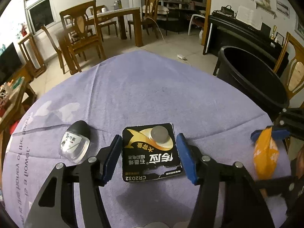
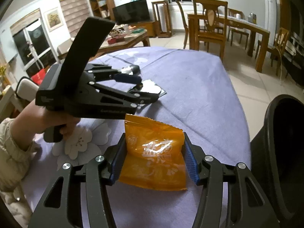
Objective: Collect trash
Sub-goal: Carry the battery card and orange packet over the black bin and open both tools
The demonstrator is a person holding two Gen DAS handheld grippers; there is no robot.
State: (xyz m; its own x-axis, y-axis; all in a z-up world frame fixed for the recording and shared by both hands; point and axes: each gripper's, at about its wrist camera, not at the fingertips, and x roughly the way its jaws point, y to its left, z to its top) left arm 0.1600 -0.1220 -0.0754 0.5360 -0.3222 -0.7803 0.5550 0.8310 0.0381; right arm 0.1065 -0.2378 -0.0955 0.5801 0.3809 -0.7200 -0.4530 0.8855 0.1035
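Note:
A black CR2032 battery card (image 1: 152, 152) with a coin cell on it lies on the purple tablecloth (image 1: 152, 95). My left gripper (image 1: 149, 156) is open, its blue pads on either side of the card, close to its edges. A small clear bottle with a black cap (image 1: 76, 142) lies to the left of it. My right gripper (image 2: 153, 161) is shut on an orange snack wrapper (image 2: 155, 159) and holds it above the cloth. The wrapper also shows in the left wrist view (image 1: 266, 155). The black trash bin (image 1: 252, 76) stands at the table's right side.
The bin's rim is close to my right gripper in the right wrist view (image 2: 285, 152). The left gripper (image 2: 131, 83) and the hand holding it sit ahead-left of the wrapper. Wooden chairs (image 1: 81, 36) and a dining table (image 1: 121, 13) stand beyond the table; a piano (image 1: 237, 32) is at the right.

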